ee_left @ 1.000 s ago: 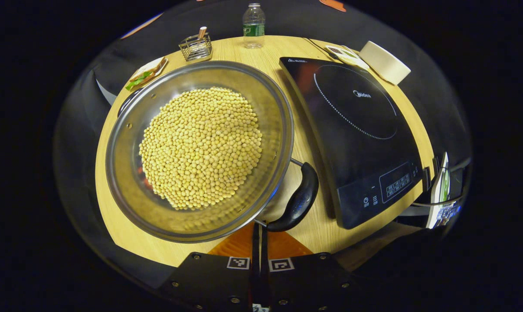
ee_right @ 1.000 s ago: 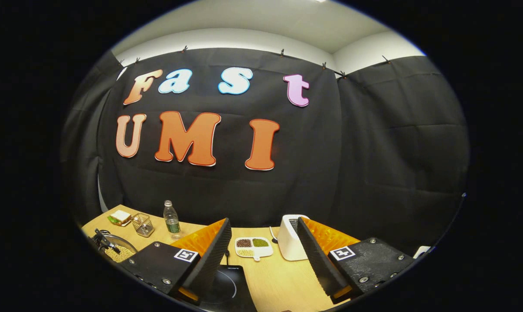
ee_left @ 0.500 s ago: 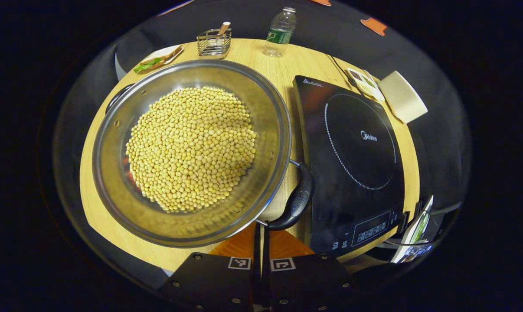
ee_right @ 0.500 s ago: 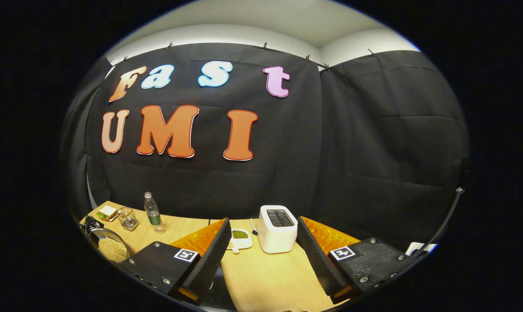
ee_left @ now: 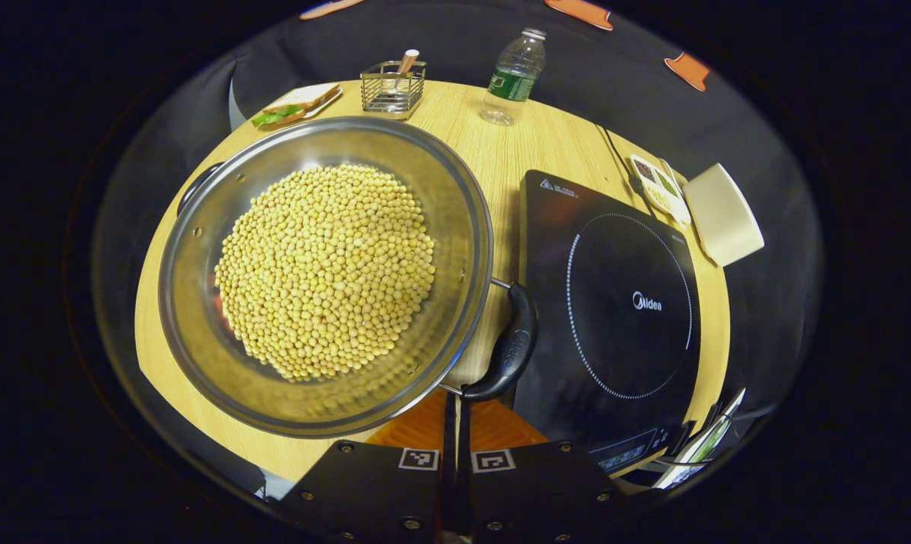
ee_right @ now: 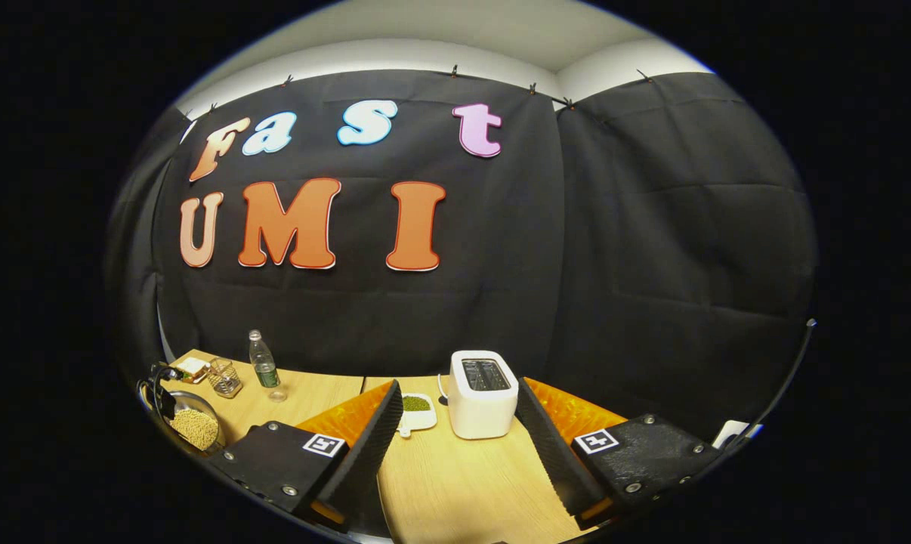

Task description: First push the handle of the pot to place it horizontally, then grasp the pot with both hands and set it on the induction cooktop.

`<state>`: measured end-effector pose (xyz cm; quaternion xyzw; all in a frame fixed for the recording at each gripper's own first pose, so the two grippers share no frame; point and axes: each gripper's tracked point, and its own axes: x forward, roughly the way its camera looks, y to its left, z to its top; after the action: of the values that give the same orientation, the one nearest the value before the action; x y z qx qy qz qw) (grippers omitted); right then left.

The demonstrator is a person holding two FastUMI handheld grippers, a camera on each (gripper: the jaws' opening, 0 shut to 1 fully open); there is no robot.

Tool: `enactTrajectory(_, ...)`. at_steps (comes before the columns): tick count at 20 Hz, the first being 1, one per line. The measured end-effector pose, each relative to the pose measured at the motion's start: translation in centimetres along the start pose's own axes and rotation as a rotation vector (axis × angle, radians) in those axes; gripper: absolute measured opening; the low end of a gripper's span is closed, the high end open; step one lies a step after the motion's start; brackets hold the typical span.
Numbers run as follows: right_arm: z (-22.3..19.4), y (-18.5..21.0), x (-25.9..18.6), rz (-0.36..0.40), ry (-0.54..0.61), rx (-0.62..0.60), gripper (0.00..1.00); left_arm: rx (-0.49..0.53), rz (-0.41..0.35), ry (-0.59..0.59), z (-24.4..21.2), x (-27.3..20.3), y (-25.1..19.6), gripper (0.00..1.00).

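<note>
A steel pot (ee_left: 459, 196) full of yellow beans sits on the wooden table, left of the black induction cooktop (ee_left: 622, 302). Its black side handle (ee_left: 512, 347) points toward me, and its lower end reaches the cooktop's left edge. A second handle (ee_left: 195, 185) shows at the pot's far left. My left gripper (ee_left: 455, 397) is shut, with its tips right at the lower end of the near handle. My right gripper (ee_right: 458, 385) is held open above the table and holds nothing. In the right gripper view the pot (ee_right: 215, 425) sits at the far left.
A white toaster (ee_right: 482, 393) and a divided dish of beans (ee_right: 416, 412) stand at the back right. A water bottle (ee_left: 512, 75), a wire basket (ee_left: 393, 89) and a sandwich on a plate (ee_left: 297, 106) line the far edge. Bare wood (ee_left: 516, 143) lies behind the cooktop.
The left gripper has swung around the pot, and the near handle has come against the cooktop's edge. The right gripper view has shifted right, away from the cooktop; its jaws stay open.
</note>
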<state>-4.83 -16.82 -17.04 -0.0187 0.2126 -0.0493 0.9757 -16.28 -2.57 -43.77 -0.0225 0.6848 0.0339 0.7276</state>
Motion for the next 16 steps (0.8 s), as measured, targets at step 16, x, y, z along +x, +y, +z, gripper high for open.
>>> enactTrajectory(16,-7.5,8.6,-0.4,0.224,0.267,-0.065,0.95,0.023,-0.119,-0.081,4.5,-2.0,-1.7,0.02)
